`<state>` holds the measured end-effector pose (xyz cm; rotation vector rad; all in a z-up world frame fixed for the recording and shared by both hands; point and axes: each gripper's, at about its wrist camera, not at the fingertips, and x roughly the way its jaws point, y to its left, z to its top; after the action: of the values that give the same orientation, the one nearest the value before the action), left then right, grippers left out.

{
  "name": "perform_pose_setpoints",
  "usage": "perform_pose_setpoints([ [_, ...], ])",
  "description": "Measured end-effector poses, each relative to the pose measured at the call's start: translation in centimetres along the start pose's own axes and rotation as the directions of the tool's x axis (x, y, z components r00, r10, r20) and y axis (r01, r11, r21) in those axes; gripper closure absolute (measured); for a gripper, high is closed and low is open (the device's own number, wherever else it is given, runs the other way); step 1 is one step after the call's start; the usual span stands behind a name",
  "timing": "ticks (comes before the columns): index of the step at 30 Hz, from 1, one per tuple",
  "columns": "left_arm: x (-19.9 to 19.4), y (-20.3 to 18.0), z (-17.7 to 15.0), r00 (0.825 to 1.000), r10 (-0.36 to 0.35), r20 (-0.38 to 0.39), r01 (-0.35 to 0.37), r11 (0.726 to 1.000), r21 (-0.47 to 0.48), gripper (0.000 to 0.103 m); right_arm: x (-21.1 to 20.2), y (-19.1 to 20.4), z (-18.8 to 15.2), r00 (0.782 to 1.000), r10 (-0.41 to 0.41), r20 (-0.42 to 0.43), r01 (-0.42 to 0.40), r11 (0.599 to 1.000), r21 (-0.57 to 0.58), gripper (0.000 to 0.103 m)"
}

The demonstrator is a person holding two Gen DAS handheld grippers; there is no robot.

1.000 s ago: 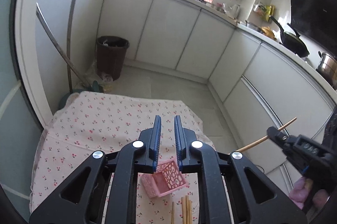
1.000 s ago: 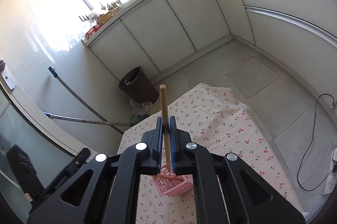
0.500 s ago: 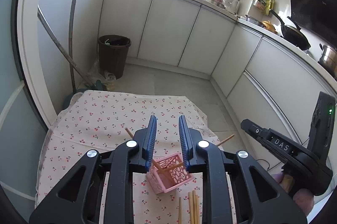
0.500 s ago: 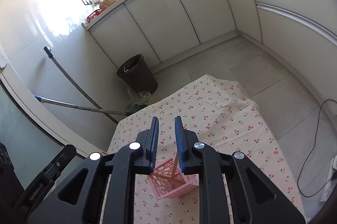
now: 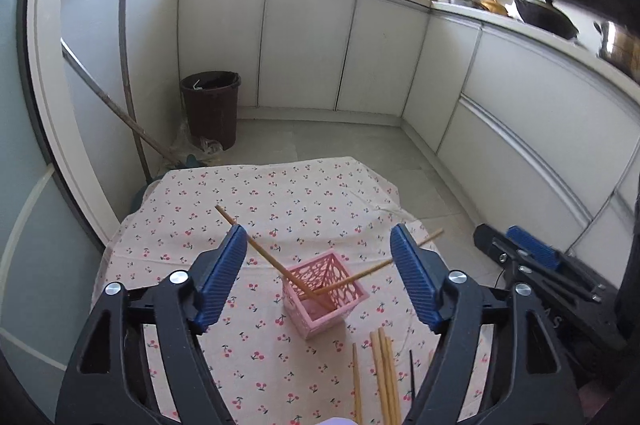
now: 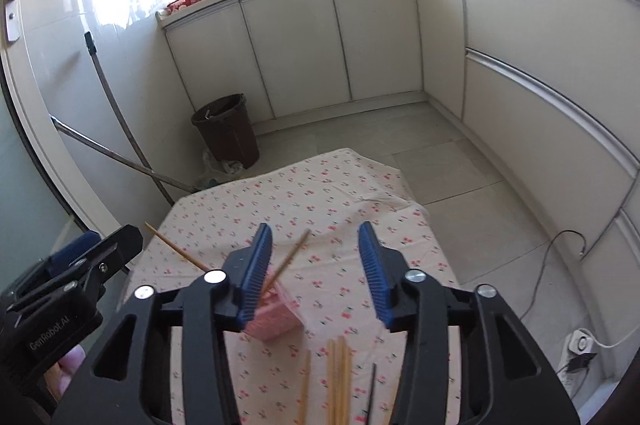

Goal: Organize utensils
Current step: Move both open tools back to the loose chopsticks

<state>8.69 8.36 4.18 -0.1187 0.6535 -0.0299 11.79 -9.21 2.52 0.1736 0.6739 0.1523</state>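
A pink openwork basket (image 5: pixel 324 299) (image 6: pixel 276 321) stands on the cherry-print tablecloth (image 5: pixel 280 201). Two wooden chopsticks lean out of it, crossed: one (image 5: pixel 256 249) to the left, the other (image 5: pixel 384 263) to the right. Several loose chopsticks (image 5: pixel 382 373) (image 6: pixel 338 377) lie on the cloth in front of the basket, with a thin dark stick (image 5: pixel 412 377) beside them. My left gripper (image 5: pixel 318 237) hovers over the basket, jaws opening, with nothing pressed between them. My right gripper (image 6: pixel 315 233) is just right of the basket, jaws opening too and holding nothing.
The small table's far edge and right edge drop to a tiled floor. A dark waste bin (image 5: pixel 210 105) and two long mop handles (image 5: pixel 128 65) stand at the back left. White cabinets curve round the right. A cable and socket (image 6: pixel 580 345) lie on the floor, right.
The right gripper let go of the chopstick it held upright; it now leans in the basket. Both grippers opened wide and dropped lower, and the loose chopsticks came further into view.
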Motion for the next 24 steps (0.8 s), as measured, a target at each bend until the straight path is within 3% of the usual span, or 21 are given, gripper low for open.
perform_pose_setpoints([
  [11, 0.1, -1.8, -4.3, 0.997, 0.001, -0.073, 0.002, 0.999, 0.038, 0.025, -1.8, -4.0, -4.3, 0.996, -0.074, -0.053, 0.075, 0.997, 0.012, 0.043],
  [18, 0.8, -2.4, -6.7, 0.988, -0.002, -0.154, 0.011, 0.999, 0.053, 0.007, -2.7, -6.6, -7.6, 0.982, -0.176, -0.070, 0.181, 0.981, 0.068, 0.013],
  [21, 2.9, -2.8, -8.3, 0.958, -0.037, -0.284, 0.055, 0.997, 0.058, 0.007, -2.4, -9.3, -8.9, 0.976, -0.153, -0.153, 0.178, 0.969, 0.169, 0.007],
  [24, 5.6, -3.3, -10.0, 0.912, -0.034, -0.409, 0.066, 0.996, 0.064, 0.007, -0.8, -11.9, -9.9, 0.954, -0.028, -0.298, 0.118, 0.950, 0.288, 0.007],
])
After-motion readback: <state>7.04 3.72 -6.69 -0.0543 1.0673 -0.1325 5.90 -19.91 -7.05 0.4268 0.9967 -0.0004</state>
